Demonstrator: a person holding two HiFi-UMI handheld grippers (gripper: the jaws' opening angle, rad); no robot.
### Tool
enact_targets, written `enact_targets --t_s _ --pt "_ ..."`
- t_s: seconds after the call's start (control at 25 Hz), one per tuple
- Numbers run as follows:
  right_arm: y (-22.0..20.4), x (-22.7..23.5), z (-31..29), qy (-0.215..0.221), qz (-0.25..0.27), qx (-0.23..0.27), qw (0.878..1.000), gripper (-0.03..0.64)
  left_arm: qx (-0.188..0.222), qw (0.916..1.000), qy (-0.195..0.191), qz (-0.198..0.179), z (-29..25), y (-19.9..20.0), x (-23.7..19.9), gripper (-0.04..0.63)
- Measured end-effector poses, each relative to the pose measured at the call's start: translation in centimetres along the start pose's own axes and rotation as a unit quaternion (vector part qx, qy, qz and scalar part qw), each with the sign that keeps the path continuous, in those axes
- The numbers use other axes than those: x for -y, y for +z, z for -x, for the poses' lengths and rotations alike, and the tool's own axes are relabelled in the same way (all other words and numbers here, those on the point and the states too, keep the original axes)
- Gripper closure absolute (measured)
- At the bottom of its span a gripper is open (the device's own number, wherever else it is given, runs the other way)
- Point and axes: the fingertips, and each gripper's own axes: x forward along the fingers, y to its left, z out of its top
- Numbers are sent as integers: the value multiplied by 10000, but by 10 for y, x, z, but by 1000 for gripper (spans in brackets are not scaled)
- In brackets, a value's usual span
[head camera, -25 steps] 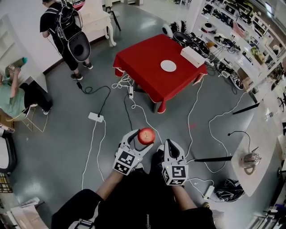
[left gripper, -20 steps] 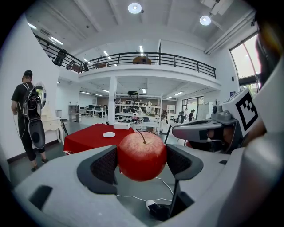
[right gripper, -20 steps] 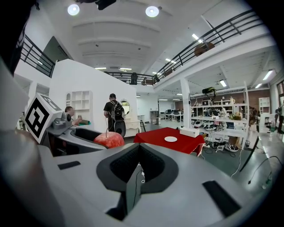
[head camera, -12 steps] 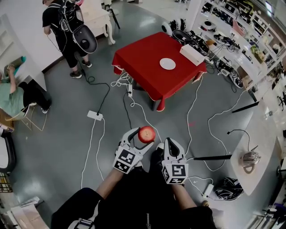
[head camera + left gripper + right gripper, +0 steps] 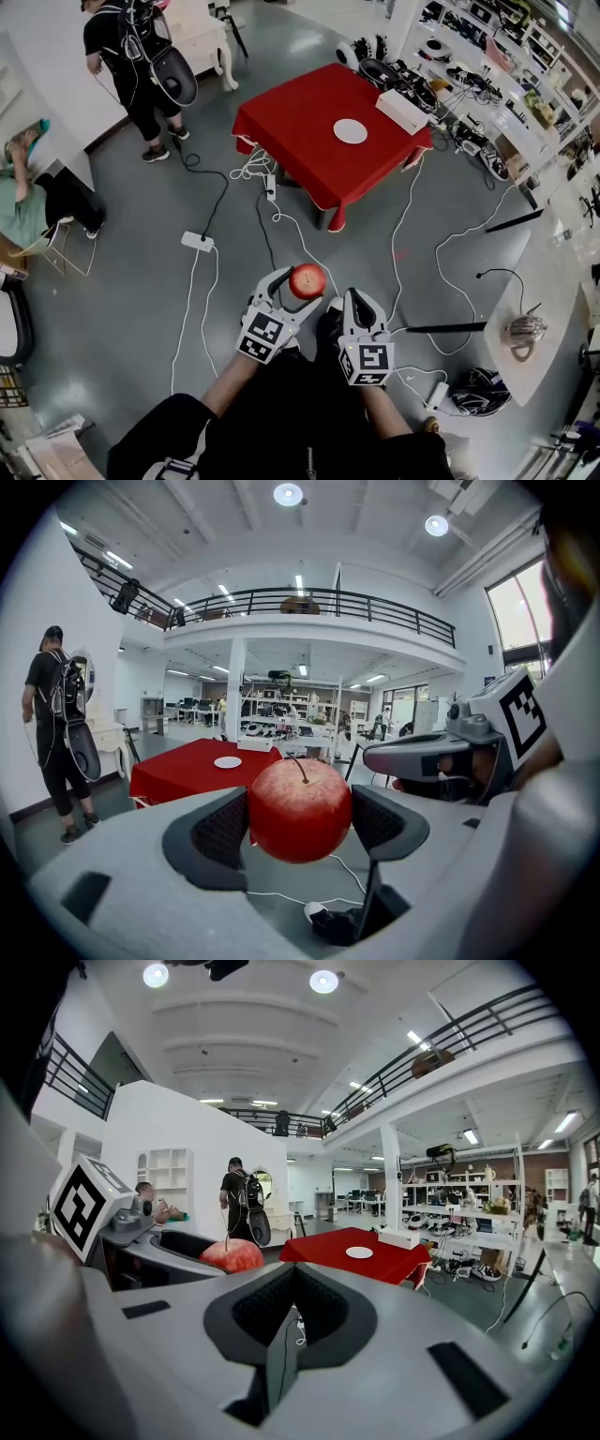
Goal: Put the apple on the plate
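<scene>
My left gripper (image 5: 298,282) (image 5: 300,816) is shut on a red apple (image 5: 307,280) (image 5: 299,809), held upright with its stem up, above the grey floor. A white plate (image 5: 350,131) (image 5: 227,762) (image 5: 359,1252) lies on a red-clothed table (image 5: 309,127) some way ahead. My right gripper (image 5: 361,306) (image 5: 298,1305) is held just right of the left one, its jaws shut with nothing between them. The apple (image 5: 232,1255) also shows at the left of the right gripper view.
A white box (image 5: 403,111) sits on the table's far corner. Cables and a power strip (image 5: 200,244) trail over the floor between me and the table. A person with a backpack (image 5: 141,66) stands at far left. Cluttered benches (image 5: 487,75) line the right side.
The table and plate have drifted slightly up and left in the head view. Both grippers and the apple keep the same pose.
</scene>
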Motion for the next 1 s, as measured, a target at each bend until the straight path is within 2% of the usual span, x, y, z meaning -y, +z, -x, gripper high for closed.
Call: enact_targets --t_s 0.52,1.0 --pt "13 22 -41 107 89 -71 9999 606 -47 9999 -30 98 -45 12 -28 245" --pt "50 83 -164 453 -43 -92 9989 606 -188 9997 139 61 -145 56 -111 245"
